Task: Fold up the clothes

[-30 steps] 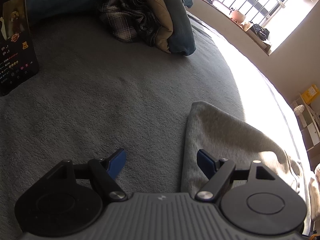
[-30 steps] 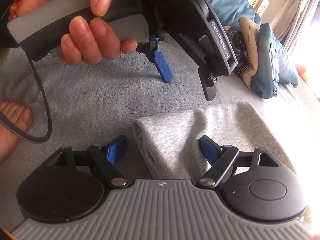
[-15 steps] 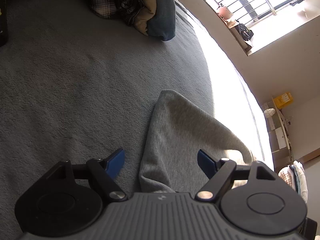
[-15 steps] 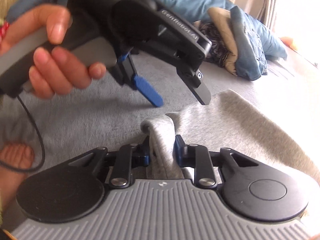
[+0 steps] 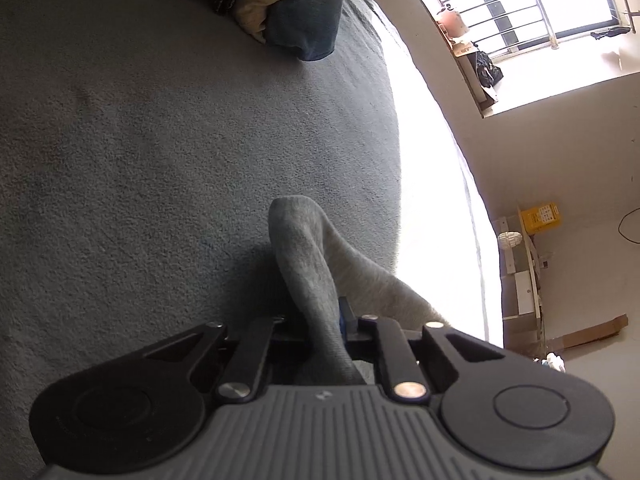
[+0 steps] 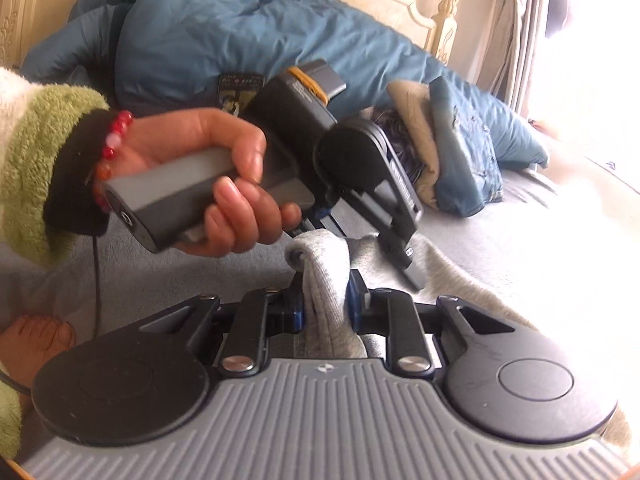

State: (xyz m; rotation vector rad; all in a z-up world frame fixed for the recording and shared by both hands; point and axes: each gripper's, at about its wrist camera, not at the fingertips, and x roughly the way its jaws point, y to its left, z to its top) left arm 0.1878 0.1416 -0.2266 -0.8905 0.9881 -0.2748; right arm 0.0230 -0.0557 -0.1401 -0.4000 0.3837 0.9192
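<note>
Left hand-held gripper (image 5: 320, 322) and right hand-held gripper (image 6: 324, 300) each clench one edge of the soft grey knit garment (image 5: 316, 264), raising it off the grey bed cover (image 5: 160, 140), presumably to fold.

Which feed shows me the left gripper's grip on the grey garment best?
The left wrist view: the left gripper is shut on a ridge of the grey garment, seen close up. The right wrist view shows that gripper from outside, its pinch point hidden behind the hand.
</note>
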